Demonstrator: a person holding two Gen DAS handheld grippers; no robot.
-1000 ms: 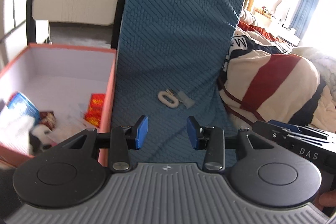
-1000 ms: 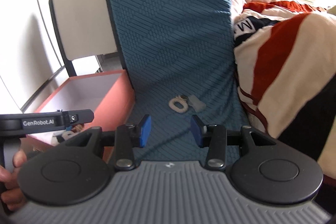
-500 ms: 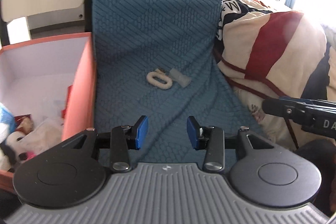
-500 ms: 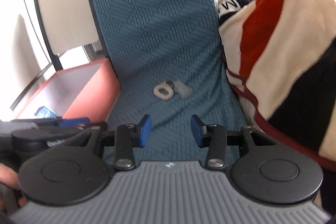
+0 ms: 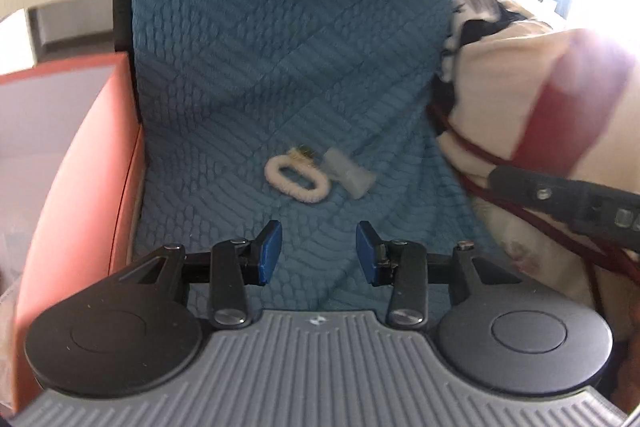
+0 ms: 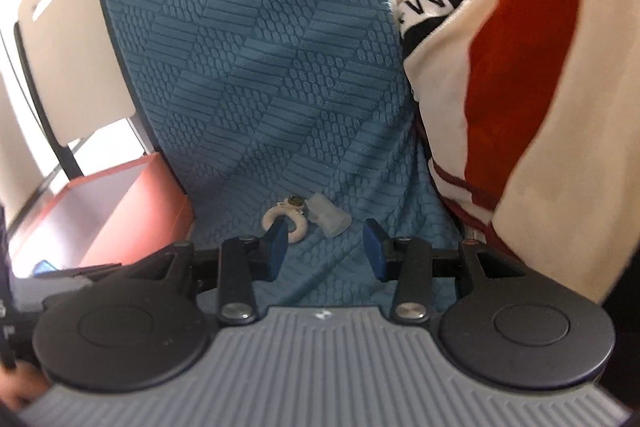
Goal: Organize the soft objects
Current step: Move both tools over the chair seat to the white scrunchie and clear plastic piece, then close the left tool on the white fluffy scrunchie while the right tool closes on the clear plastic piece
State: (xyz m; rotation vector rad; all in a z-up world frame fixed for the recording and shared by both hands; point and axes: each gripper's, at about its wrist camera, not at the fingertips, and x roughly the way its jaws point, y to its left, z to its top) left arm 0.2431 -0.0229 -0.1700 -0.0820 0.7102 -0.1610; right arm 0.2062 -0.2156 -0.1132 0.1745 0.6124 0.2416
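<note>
White hair tie [image 5: 297,179], long axis slantwise, flat.

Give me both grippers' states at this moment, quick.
Left gripper: open, nothing between the jaws.
Right gripper: open, nothing held; the white scrunchie lies on the blue textured cover just beyond its jaws.

A fabric-covered seat [image 5: 248,99] is filling the middle of both views. A hair tie [image 5: 297,179] is lying on it, with a small charm [image 5: 301,153] touching it at 12 o'clock and a small plastic piece [image 5: 349,175] sitting just beside it at 3 o'clock. An open box [image 5: 80,163] is standing against the seat at 9 o'clock, and a folded blanket [image 6: 520,75] is piling up at 3 o'clock. The left hand-held gripper [image 5: 318,253] is hovering at 6 o'clock of the hair tie, apart from it. The right hand-held gripper [image 6: 325,247] is hanging near it too, one fingertip [image 6: 276,245] overlapping it in view.
</note>
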